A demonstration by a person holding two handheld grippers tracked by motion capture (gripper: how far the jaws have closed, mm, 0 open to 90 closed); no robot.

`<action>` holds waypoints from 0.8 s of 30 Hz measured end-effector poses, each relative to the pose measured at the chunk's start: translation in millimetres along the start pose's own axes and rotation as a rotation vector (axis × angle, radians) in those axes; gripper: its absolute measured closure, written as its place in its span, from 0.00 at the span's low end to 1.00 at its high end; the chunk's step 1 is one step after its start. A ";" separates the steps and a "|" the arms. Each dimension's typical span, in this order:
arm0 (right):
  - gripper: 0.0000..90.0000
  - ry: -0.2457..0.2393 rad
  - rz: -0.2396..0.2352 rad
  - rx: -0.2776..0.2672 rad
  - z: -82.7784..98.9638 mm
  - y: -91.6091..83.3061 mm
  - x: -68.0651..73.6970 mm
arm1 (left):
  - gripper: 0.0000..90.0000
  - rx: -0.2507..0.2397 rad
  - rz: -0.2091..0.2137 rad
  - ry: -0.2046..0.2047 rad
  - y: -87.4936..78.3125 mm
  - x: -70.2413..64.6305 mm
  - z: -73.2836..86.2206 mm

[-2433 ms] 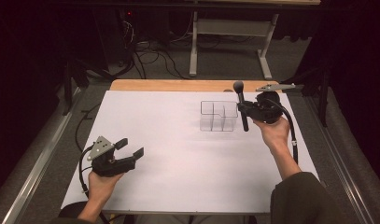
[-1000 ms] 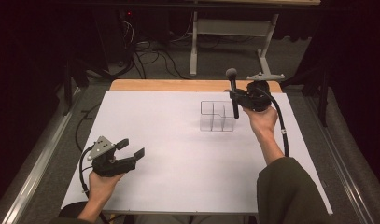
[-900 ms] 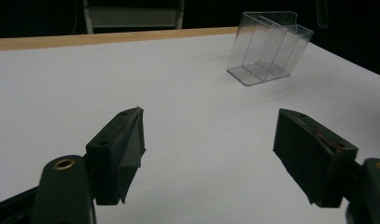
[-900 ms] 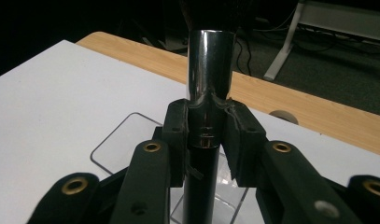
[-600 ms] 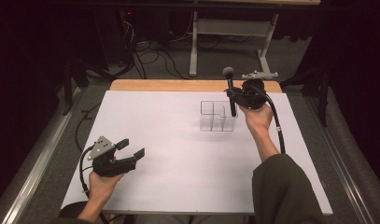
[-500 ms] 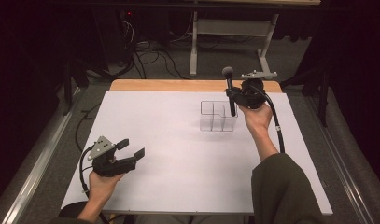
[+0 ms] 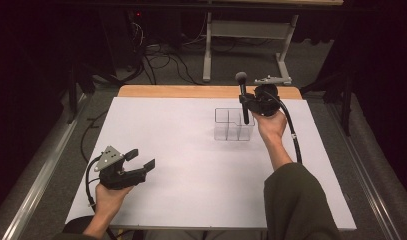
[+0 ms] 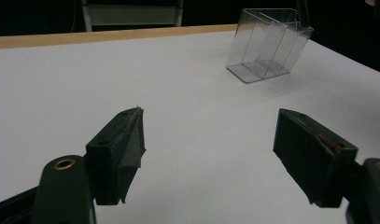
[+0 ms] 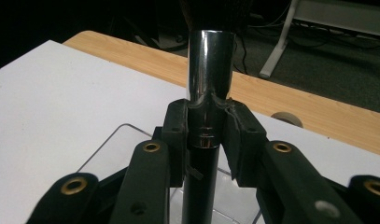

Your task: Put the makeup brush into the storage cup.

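A brush (image 7: 243, 100) with a dark bristle head, a silver ferrule (image 9: 210, 65) and a black handle stands upright. My right gripper (image 7: 247, 102) is shut on it just below the ferrule. Its lower end hangs over the right part of a clear divided container (image 7: 234, 125), which stands on the white sheet; in the right gripper view the container's rim (image 9: 127, 149) lies right under the jaws (image 9: 208, 135). My left gripper (image 7: 141, 160) rests open near the front left, nothing between its fingers (image 8: 117, 154). The container (image 8: 267, 44) stands far ahead of it.
The white sheet (image 7: 181, 150) covers the table, with a wooden strip (image 7: 181, 91) along its far edge. A small round object (image 9: 285, 119) lies on that strip. Beyond the table are a metal stand (image 7: 241, 30) and cables on the floor.
The right hand has carried the brush left and toward the far edge, from beside the container's right side to over it. In the last half second it barely moved. The left gripper stayed put.
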State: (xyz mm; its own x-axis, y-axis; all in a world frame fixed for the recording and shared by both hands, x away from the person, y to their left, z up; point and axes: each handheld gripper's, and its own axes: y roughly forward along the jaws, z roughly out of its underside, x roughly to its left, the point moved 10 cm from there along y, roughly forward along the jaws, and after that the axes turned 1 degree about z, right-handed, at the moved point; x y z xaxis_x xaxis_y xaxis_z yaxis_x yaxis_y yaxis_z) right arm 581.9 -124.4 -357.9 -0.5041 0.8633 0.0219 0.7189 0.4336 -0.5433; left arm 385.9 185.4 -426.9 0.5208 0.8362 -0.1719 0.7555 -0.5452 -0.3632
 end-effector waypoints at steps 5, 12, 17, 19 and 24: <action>0.82 0.001 0.004 0.009 2.1 4.0 0.0 | 0.28 0.001 -0.002 -0.002 -0.1 0.7 0.1; 0.82 -0.004 0.009 0.023 5.2 5.5 -0.6 | 0.28 0.001 -0.002 -0.001 0.0 0.3 0.1; 0.82 -0.012 0.011 0.033 7.6 6.7 -1.8 | 0.28 0.002 -0.002 -0.001 0.1 0.5 0.2; 0.82 -0.014 0.012 0.042 9.1 7.4 -1.8 | 0.28 0.002 -0.002 -0.001 0.1 0.5 0.2; 0.82 -0.015 0.013 0.048 11.3 8.8 -1.6 | 0.28 0.002 -0.002 -0.001 -0.2 0.6 0.2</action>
State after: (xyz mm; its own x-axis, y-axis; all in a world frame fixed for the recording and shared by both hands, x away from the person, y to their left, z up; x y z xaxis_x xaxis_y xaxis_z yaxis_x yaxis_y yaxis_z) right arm 583.6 -124.9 -372.2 -0.5022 0.8648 0.0024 0.7017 0.4091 -0.5833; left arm 386.1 186.0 -427.1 0.5187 0.8375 -0.1719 0.7559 -0.5432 -0.3655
